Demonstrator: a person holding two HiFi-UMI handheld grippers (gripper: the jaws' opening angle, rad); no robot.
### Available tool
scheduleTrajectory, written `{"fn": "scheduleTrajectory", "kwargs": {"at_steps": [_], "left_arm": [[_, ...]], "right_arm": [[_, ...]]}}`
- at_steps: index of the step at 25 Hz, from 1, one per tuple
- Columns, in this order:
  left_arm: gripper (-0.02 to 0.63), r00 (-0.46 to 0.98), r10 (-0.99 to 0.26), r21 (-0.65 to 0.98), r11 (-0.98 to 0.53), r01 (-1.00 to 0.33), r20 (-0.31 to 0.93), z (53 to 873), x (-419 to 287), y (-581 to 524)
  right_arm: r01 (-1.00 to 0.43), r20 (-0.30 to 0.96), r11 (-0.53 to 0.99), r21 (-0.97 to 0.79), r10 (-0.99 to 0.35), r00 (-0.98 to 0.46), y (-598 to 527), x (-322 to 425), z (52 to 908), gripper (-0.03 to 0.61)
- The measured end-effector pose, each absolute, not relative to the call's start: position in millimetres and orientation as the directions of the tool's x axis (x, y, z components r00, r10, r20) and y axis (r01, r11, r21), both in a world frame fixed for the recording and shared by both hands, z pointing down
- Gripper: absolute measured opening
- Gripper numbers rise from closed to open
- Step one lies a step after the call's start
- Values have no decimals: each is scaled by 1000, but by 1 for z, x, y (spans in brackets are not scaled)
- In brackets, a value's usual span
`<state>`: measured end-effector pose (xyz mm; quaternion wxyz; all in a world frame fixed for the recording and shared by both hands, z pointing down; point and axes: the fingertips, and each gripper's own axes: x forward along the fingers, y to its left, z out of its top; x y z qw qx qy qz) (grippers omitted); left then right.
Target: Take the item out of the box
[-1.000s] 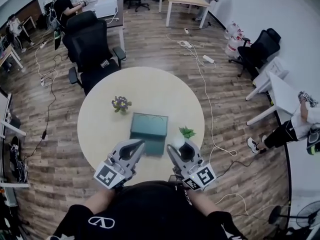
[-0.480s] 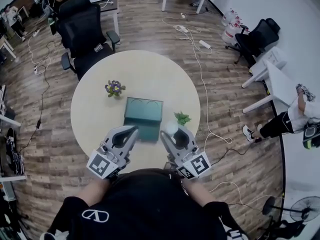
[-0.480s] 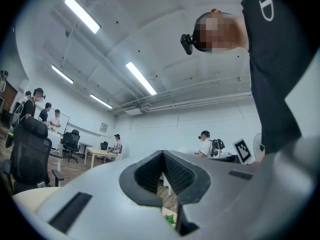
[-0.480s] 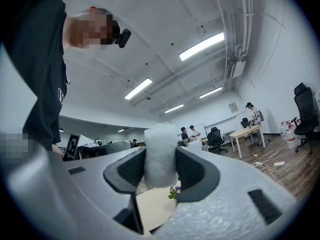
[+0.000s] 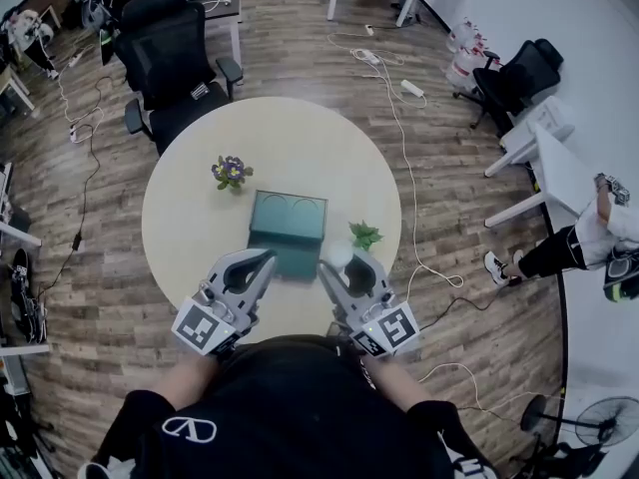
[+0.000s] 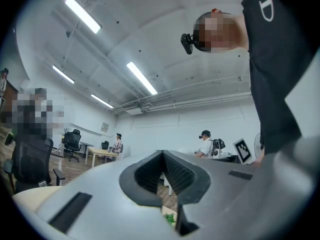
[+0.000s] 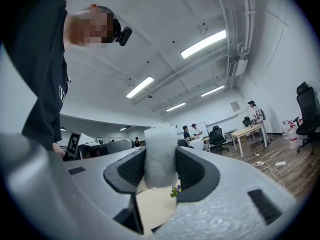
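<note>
A dark green box (image 5: 290, 220) lies flat in the middle of the round table (image 5: 190, 218). My right gripper (image 5: 329, 263) hovers at the box's near right corner, shut on a white fuzzy item (image 5: 340, 255). In the right gripper view that white item (image 7: 160, 139) stands upright, pinched between the dark pads of the right gripper (image 7: 160, 156). My left gripper (image 5: 266, 257) hangs at the box's near left edge. In the left gripper view the left gripper (image 6: 163, 156) has its pads meeting at the tips with nothing between them.
A small purple-flowered plant (image 5: 231, 171) stands left of the box and a small green plant (image 5: 363, 235) right of it. A black office chair (image 5: 170, 63) sits behind the table. Cables (image 5: 399, 128) trail over the wooden floor to the right.
The head view has shifted a little, so the table sits higher and further left in the picture. Both grippers keep the same pose by the box, the right one still holding the white item.
</note>
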<state>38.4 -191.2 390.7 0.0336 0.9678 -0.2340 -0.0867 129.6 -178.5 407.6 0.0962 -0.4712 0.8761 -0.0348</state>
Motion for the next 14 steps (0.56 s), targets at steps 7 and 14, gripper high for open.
{"fn": "scheduleTrajectory", "kwargs": {"at_steps": [7, 14], "left_arm": [[5, 876, -460, 99, -887, -450, -146, 392, 37, -188], [5, 877, -460, 99, -888, -449, -140, 390, 35, -189]], "right_arm": [[-813, -124, 565, -143, -825, -551, -176, 126, 408, 178], [-810, -117, 570, -138, -821, -558, -177, 123, 406, 178]]}}
